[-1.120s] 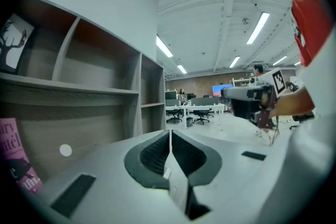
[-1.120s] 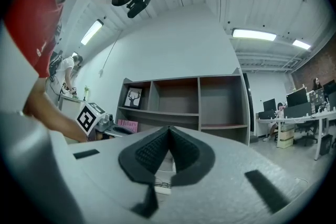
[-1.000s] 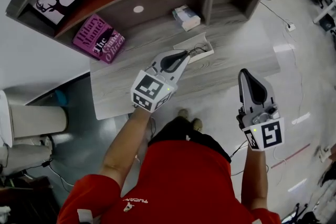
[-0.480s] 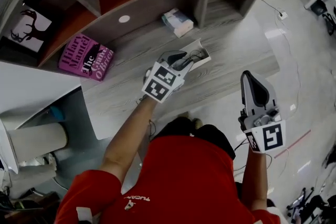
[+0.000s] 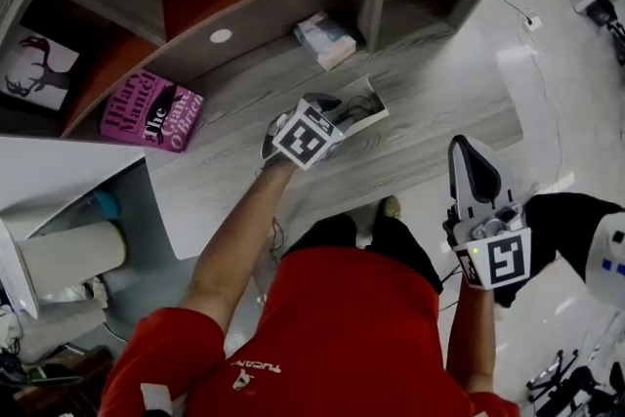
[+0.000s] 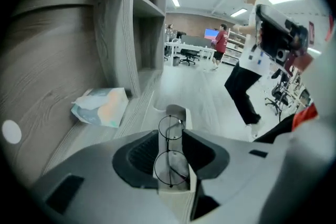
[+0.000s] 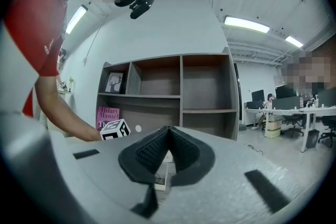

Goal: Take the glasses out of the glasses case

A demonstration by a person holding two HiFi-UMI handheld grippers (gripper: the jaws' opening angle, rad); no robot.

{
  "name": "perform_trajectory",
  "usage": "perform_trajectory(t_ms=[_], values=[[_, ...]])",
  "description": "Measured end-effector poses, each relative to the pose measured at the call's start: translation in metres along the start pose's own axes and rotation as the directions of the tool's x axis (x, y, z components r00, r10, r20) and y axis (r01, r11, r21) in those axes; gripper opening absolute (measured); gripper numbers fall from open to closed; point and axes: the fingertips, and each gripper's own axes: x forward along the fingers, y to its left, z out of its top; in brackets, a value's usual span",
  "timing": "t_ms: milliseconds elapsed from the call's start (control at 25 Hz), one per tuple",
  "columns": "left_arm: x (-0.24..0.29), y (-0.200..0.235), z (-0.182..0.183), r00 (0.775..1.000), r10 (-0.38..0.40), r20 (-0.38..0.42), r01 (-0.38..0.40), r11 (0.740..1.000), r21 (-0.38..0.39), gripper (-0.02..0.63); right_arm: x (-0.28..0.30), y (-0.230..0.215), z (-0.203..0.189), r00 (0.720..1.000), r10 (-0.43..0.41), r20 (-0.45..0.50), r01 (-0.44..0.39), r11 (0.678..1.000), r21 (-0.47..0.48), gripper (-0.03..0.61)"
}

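An open white glasses case (image 5: 365,104) lies on the grey wooden desk (image 5: 430,103) below the shelves. Thin round black-wire glasses (image 6: 170,152) rest inside the case (image 6: 178,113). My left gripper (image 5: 337,108) points down at the case's near end. Its jaws have just been opening and now stand open on either side of the case and glasses (image 6: 169,157), with the pads not pressing on them. My right gripper (image 5: 467,151) hangs off the desk's front edge, level. Its dark pads (image 7: 181,152) meet at the tip with nothing between them.
A tissue pack (image 5: 325,36) lies at the back of the desk, left of the case in the left gripper view (image 6: 101,106). A pink book (image 5: 151,109) and a deer picture (image 5: 34,68) sit at the left. A person (image 6: 247,60) walks on the floor beyond.
My left gripper has dropped down and forward onto the case's near end, and its jaws have opened. The right gripper has shifted only slightly. A dark leg has come in at right.
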Motion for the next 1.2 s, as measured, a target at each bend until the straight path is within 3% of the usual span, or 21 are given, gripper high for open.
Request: perform_trajectory(t_ms=[240, 440, 600, 800, 960, 1200], values=[[0.018, 0.003, -0.007, 0.996, 0.000, -0.095, -0.003, 1.000, -0.031, 0.132, -0.003, -0.024, -0.007, 1.000, 0.026, -0.001, -0.026, 0.999, 0.032, 0.005], [0.034, -0.005, -0.025, 0.977, -0.067, -0.202, 0.052, 0.995, -0.080, 0.130, -0.009, -0.038, -0.020, 0.999, 0.033, -0.015, -0.032, 0.997, 0.066, 0.005], [0.038, -0.002, -0.029, 0.965, -0.107, -0.239, 0.073, 0.987, -0.146, 0.130, -0.010, -0.049, -0.022, 1.000, 0.030, 0.005, -0.030, 0.996, 0.078, 0.005], [0.038, 0.001, -0.027, 0.947, -0.192, -0.257, 0.129, 0.962, -0.242, 0.126, -0.018, -0.059, -0.038, 0.999, 0.032, -0.041, -0.027, 0.993, 0.116, 0.005], [0.037, -0.001, -0.027, 0.939, -0.199, -0.280, 0.137, 0.964, -0.226, 0.104, -0.019, -0.067, -0.039, 1.000, 0.025, -0.017, -0.022, 0.992, 0.124, 0.005], [0.037, -0.004, -0.029, 0.946, -0.151, -0.286, 0.110, 0.982, -0.156, 0.083, -0.016, -0.072, -0.043, 0.999, 0.018, -0.033, -0.014, 0.991, 0.131, 0.005]])
